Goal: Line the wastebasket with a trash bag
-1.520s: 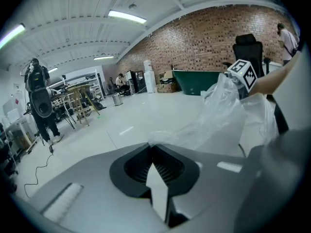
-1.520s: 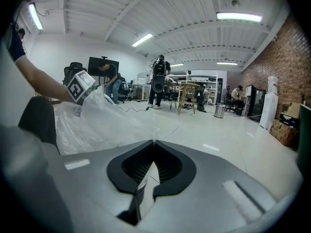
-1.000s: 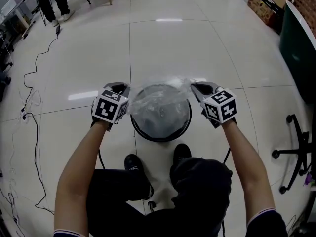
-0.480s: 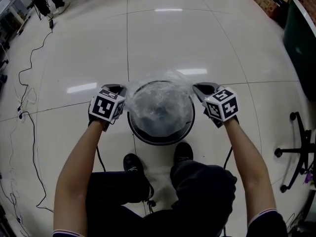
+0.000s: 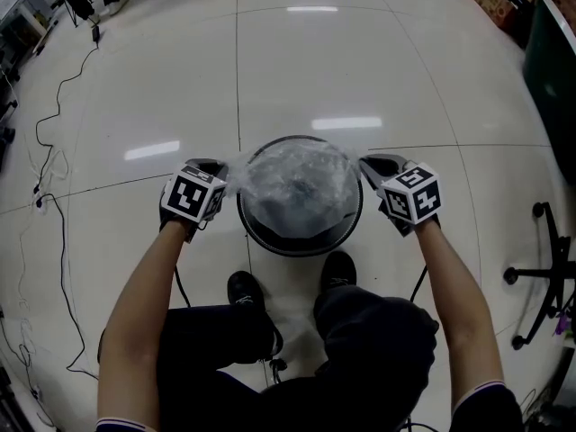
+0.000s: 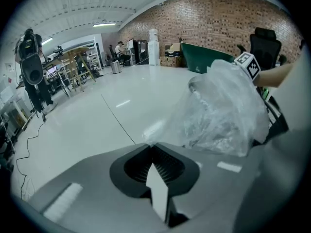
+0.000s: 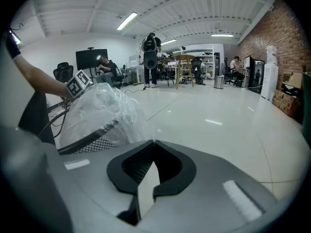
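Jaws pressed together on the thin film, the left gripper (image 5: 219, 164) and right gripper (image 5: 370, 162) are pinching opposite edges of a clear trash bag (image 5: 292, 176), holding it stretched over the black mesh wastebasket (image 5: 297, 247) standing between them.

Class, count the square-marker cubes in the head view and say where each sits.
2. One cube rides the left gripper, left of the wastebasket; the other rides the right gripper, right of it. None looks hidden.
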Motion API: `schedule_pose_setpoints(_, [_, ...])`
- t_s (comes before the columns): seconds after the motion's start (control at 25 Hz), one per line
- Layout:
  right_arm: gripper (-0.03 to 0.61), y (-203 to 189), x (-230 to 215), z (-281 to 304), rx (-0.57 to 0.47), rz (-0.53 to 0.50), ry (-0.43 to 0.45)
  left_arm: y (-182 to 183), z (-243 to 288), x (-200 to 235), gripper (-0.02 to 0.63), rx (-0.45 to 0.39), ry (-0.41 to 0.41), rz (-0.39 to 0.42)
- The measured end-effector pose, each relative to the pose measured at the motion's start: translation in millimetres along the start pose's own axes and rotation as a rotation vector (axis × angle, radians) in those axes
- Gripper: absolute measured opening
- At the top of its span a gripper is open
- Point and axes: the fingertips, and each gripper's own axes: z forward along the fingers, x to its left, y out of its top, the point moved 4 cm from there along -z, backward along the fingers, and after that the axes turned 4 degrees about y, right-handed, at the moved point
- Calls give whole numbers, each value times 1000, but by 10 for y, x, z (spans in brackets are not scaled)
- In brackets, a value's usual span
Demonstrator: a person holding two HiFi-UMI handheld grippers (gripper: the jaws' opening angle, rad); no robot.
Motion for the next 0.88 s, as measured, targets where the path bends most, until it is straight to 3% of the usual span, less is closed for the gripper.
schedule_pose_setpoints(0.36, [9, -23, 172, -220, -43, 6, -6, -147, -248, -171, 15, 2, -44, 8])
schedule_pose_setpoints(0.56, [64, 46, 196, -377, -67, 23, -19, -96, -473, -178, 75, -39, -21, 7])
schedule_pose_setpoints(0.88, [98, 231, 259, -609, -98, 12, -56, 24, -805, -213, 77, -100, -1, 29])
